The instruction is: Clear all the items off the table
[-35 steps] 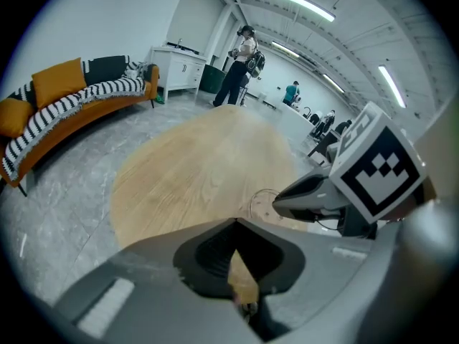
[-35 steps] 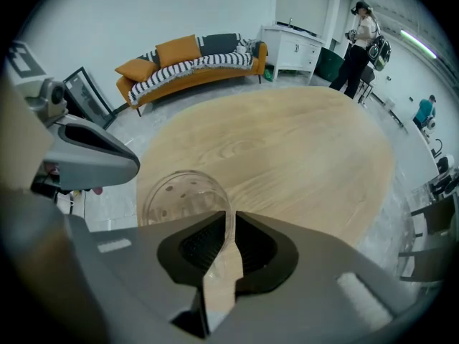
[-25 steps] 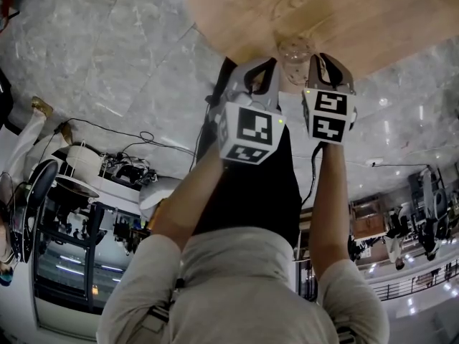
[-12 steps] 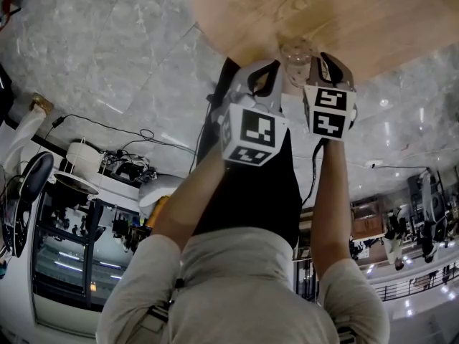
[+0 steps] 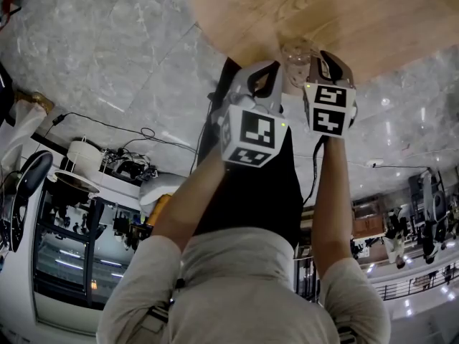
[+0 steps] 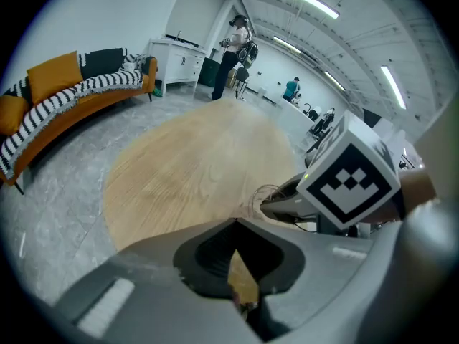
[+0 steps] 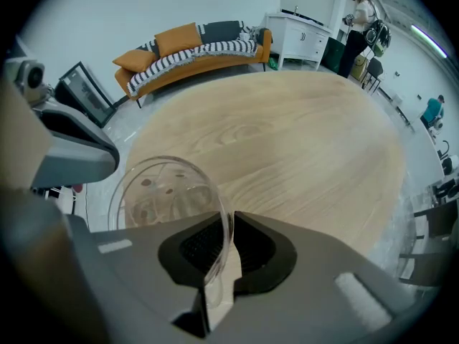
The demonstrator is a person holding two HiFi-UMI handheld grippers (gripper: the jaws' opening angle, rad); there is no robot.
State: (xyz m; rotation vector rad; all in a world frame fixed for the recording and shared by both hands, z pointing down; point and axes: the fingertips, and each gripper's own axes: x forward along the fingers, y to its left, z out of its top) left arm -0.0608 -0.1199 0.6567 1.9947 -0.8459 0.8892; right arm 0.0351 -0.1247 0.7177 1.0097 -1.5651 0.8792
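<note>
A clear glass cup stands at the near edge of the round wooden table. My right gripper is shut on its rim; in the right gripper view one wall of the glass cup is pinched between the jaws of the right gripper. My left gripper hovers just left of the cup, its jaws shut with nothing between them. In the left gripper view the left gripper points over the wooden table, and the rest of the tabletop shows only bare wood.
An orange sofa with a striped blanket stands beyond the table, beside a white cabinet. A person stands far off by the cabinet. Grey marble floor surrounds the table, with cables lying on it.
Both grippers and the glass cup keep nearly the same place. A person's leg at the left edge of the head view has moved further out of sight.
</note>
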